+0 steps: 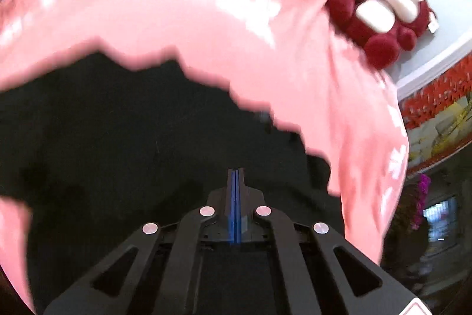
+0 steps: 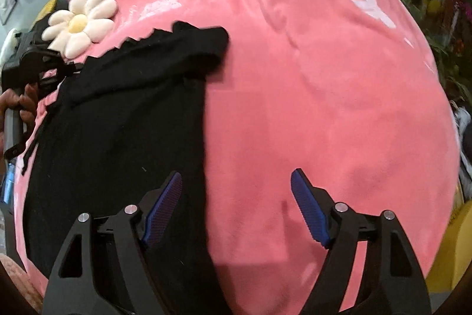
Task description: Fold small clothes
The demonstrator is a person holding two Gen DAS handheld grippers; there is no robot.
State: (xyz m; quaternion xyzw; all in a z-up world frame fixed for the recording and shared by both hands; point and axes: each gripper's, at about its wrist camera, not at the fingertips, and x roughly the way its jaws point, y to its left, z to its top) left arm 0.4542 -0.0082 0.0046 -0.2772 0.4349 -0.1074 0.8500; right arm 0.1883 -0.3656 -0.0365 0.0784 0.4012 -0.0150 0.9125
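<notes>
**Black garment mid-fold on the pink blanket**

A pink blanket (image 2: 324, 108) fills both views. On its left half lies the black garment (image 2: 118, 123), its far edge bunched. The fold looks part done. The right gripper (image 2: 236, 191) hovers wide over the garment's right edge; the left gripper (image 1: 236, 182) is pressed narrow, though whether it pinches cloth I cannot tell. Next, likely: grasp that edge.

- Heavy motion blur is seen in the left wrist view; the pink blanket (image 1: 206, 19) is glared white.
- The right view is evenly lit, sharper, bowed at its edges.
</notes>
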